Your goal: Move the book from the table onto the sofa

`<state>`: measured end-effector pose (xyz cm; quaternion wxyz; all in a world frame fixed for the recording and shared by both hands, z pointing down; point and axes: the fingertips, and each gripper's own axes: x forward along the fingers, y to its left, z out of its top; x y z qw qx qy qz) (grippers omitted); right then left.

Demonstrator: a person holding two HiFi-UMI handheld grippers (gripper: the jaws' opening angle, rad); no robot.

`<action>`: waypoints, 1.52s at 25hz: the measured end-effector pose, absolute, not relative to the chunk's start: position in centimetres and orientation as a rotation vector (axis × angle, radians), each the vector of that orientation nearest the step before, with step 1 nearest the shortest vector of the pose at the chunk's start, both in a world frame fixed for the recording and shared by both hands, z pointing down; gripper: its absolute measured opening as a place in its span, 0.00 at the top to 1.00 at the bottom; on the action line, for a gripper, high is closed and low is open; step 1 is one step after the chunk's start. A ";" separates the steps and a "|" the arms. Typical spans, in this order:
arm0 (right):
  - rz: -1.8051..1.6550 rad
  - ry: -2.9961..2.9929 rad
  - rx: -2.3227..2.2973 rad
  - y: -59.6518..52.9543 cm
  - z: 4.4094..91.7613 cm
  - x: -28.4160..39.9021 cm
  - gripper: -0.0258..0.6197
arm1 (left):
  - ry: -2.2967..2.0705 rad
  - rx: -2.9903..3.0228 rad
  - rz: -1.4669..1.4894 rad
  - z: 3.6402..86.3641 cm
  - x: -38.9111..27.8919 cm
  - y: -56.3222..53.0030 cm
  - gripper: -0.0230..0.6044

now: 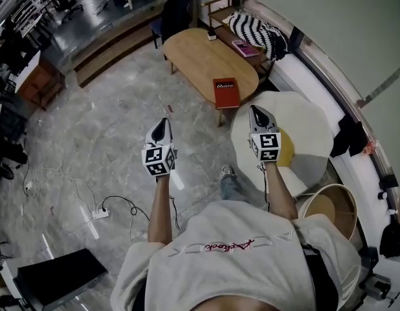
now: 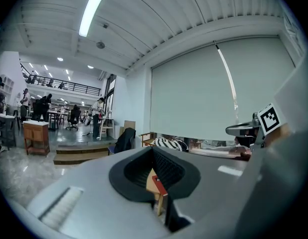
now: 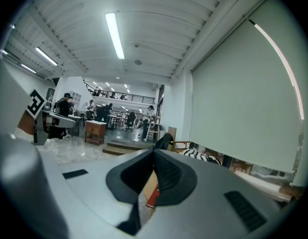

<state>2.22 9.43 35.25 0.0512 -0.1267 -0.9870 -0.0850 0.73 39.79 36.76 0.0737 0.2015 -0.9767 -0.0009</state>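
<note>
Sleeves and shoulders fill the head view's bottom. Left gripper (image 1: 164, 125) and right gripper (image 1: 257, 112) hover short of the oval wooden table (image 1: 193, 50), jaws pressed together on nothing. A round white pouf (image 1: 310, 125) crowds the table's near end. The red book (image 1: 226, 92) lies flat on that end, with a striped cushion (image 1: 255, 34) beyond the table.

Left gripper view: closed tips, the book's red edge past them.

Right gripper view: likewise, with marble floor left of the table.
</note>
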 end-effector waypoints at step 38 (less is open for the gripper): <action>-0.239 -2.992 -0.484 0.4 34.7 -24.5 0.95 | -2.938 0.521 0.039 35.9 -24.8 30.5 0.95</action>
